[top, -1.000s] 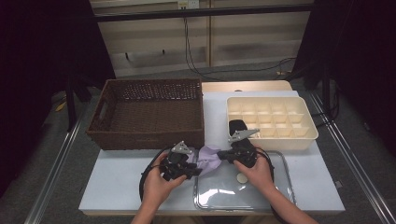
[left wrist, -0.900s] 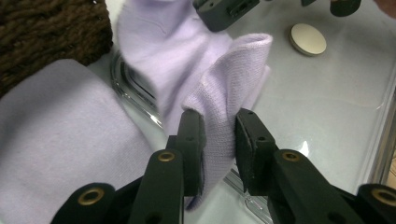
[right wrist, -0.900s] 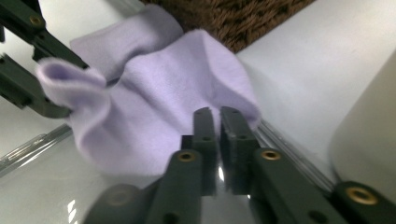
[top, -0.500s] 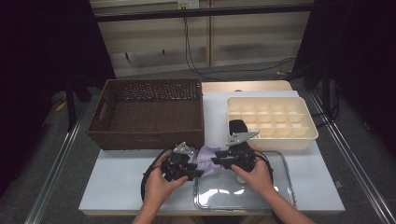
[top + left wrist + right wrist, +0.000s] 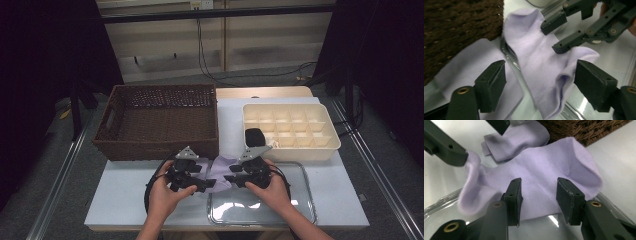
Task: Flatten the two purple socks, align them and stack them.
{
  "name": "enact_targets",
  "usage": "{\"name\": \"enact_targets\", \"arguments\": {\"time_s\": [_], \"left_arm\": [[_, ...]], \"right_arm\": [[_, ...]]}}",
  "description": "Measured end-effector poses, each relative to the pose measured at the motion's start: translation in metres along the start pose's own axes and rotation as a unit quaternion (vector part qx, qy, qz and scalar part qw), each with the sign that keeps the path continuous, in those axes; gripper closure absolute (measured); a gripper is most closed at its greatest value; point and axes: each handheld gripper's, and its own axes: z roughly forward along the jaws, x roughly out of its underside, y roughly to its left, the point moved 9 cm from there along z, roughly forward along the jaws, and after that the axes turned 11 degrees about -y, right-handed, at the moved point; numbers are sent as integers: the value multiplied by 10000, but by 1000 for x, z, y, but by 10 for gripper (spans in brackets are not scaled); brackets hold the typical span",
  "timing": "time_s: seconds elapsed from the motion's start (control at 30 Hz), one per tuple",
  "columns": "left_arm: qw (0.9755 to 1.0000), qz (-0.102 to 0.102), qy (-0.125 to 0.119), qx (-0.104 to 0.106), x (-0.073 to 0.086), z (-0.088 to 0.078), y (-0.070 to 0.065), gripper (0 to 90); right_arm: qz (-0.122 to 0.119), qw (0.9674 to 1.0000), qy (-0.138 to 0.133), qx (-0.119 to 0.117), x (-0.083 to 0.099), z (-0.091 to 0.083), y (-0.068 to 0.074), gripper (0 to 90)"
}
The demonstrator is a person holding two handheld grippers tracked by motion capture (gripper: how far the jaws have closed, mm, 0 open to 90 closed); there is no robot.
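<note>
Lilac sock [image 5: 220, 170] is lying crumpled right at the front of the table, half over the back-left corner of the clear glass tray [image 5: 300, 210], btw the two grippers. A 2nd lilac sock [image 5: 466, 67] sits folded just beside it, up against the wicker basket [image 5: 155, 120].

Left gripper [image 5: 202, 182]: jaws spread wide, just been opening, sock lies btw them but the pads aren't pressing on it afaict. Right gripper [image 5: 230, 180]: jaws apart too, also just been opening; in the right gripper view [image 5: 539, 202] the sock is spread flat under and beyond the tips, nothing pinched.

Around it: the basket is directly behind the socks, its front wall basically touching the folded one, so not much room back there. Cream compartment box [image 5: 325, 145] is behind-right, near the right gripper, w/ a black thing [image 5: 255, 136] in its front-left cell. Tray rim runs under the sock. Cables loop by the left hand [image 5: 162, 197].
</note>
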Motion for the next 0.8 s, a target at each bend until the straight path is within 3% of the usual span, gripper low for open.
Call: {"name": "enact_targets", "arguments": {"time_s": [0.17, 0.3, 0.5, 0.8], "left_arm": [[10000, -31, 19, -12, 2, 0, 1, 245], [10000, -14, 0, 54, 1, 1, -2, 268], [9999, -51, -29, 131, 0, 0, -5, 317], [9996, -150, -106, 201, -4, -4, -7, 369]], "right_arm": [[-17, 10000, 35, -40, -1, 0, 1, 549], [-19, 9999, -81, 56, -7, -3, -3, 550], [-51, 9997, -198, 139, -14, -7, -9, 604], [-172, 9997, -58, 132, -11, 2, -7, 645]]}}
